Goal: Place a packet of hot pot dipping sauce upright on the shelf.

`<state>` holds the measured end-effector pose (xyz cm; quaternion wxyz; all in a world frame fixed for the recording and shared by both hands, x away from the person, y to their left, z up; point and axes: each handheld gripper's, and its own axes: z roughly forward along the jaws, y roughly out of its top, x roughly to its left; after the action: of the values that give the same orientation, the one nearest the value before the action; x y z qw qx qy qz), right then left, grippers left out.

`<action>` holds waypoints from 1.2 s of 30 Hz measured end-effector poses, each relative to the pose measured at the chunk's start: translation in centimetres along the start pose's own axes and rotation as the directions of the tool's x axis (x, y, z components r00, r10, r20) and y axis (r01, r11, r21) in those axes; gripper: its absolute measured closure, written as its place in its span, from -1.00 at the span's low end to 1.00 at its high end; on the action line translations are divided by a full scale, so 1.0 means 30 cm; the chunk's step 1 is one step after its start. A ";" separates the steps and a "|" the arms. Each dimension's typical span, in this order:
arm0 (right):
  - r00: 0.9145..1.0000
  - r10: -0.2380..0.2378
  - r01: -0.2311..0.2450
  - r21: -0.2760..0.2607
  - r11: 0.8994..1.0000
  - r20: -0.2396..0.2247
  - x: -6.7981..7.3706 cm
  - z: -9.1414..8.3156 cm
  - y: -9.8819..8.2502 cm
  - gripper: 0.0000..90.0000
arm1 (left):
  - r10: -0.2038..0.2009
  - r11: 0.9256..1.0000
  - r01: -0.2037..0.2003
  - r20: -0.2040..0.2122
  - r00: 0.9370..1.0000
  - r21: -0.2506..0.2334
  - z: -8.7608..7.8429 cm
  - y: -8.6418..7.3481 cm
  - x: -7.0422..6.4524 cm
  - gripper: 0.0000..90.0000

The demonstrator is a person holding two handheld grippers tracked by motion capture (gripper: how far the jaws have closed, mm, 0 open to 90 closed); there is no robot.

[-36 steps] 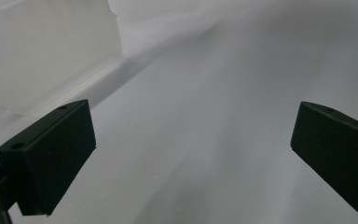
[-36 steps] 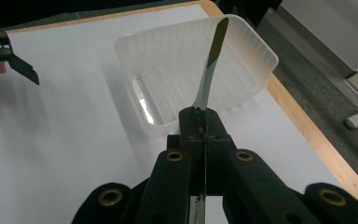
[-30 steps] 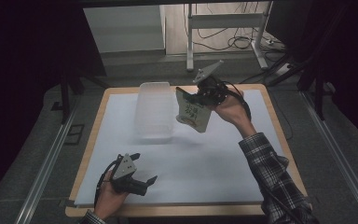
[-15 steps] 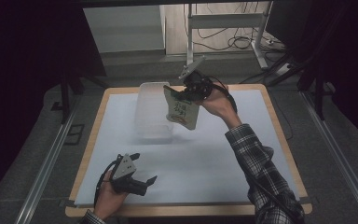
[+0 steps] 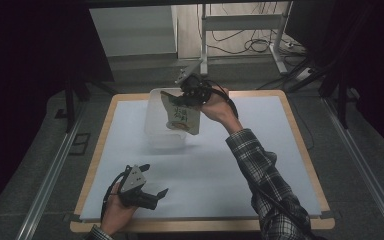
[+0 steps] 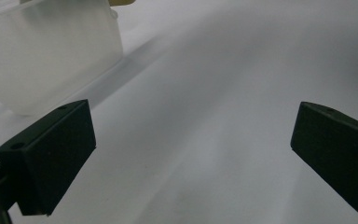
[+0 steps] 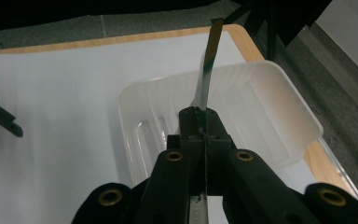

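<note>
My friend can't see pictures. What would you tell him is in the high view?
A person's right gripper holds a flat packet in the air over a clear plastic tub on a white table. The left gripper rests near the table's front edge, jaws open and empty.

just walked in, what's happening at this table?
A person is working with a claw in each hand. The right claw is shut on the top edge of a flat snack packet, holding it in the air over the clear plastic bin at the far side of the white table mat. The packet is not in the bin yet. The left claw sits low near the front edge of the table, open with nothing between its jaws.
</note>
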<state>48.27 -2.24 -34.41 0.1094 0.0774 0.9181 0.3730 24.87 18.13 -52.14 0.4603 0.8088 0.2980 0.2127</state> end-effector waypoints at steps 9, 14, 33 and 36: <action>1.000 -0.016 0.016 -0.024 1.000 -0.008 0.033 0.076 0.061 0.98 | 0.001 1.000 -0.001 0.000 1.000 0.001 -0.001 0.000 0.001 -1.00; 0.999 -0.032 0.031 -0.035 0.999 -0.015 0.053 0.114 0.087 0.98 | 0.003 1.000 -0.003 0.000 1.000 0.003 -0.001 0.000 -0.001 -1.00; 1.000 0.013 -0.013 -0.015 1.000 -0.028 0.048 0.211 0.039 0.97 | 0.010 1.000 -0.010 -0.001 1.000 0.015 0.000 -0.001 -0.005 -1.00; 1.000 0.021 -0.021 -0.002 1.000 -0.022 0.047 0.222 0.027 0.94 | 0.009 1.000 -0.009 -0.001 1.000 0.016 0.002 -0.001 -0.007 -1.00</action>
<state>48.69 3.10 -38.70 0.0957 0.0828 0.9180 0.3759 24.75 17.95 -52.21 0.4527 0.8137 0.2961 0.2127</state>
